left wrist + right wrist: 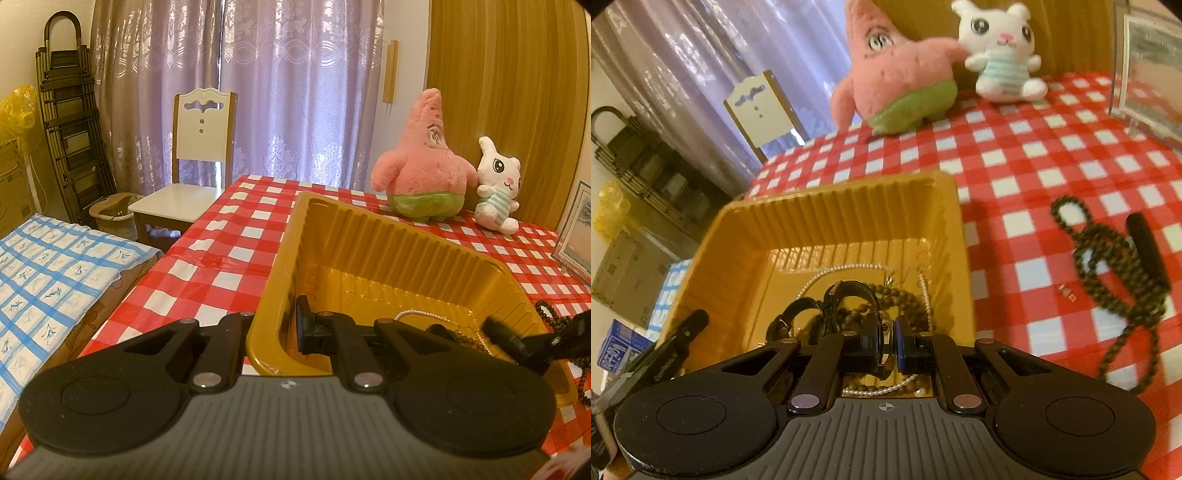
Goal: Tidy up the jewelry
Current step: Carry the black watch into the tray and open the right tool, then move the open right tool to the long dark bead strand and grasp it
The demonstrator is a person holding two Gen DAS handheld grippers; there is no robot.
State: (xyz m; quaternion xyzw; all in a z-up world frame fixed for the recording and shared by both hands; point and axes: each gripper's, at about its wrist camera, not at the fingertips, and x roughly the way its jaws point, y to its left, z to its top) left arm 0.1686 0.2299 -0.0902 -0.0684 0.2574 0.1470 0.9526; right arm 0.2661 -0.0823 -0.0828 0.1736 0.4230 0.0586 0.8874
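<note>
Left wrist view: left gripper straddles near-left wall of gold tray, one finger outside, one inside, clamped on the wall. Pearl strand just visible on tray floor. Right gripper's fingertip pokes over tray's right rim.

Right wrist view shows what left can't: pile inside tray, w/ pearl strand, dark bead bracelets, black watch strap. Right gripper low inside tray over pile, jaws nearly closed w/ narrow gap; cannot tell if anything is pinched. Gripper tilted, looking down into tray.

Outside tray: long dark bead necklace loose on counter to the right, beside black stick-like item and small metal bits. Checkered counter open between tray and plush toys at far edge. Clear frame far right. Chair beyond counter's left edge.
</note>
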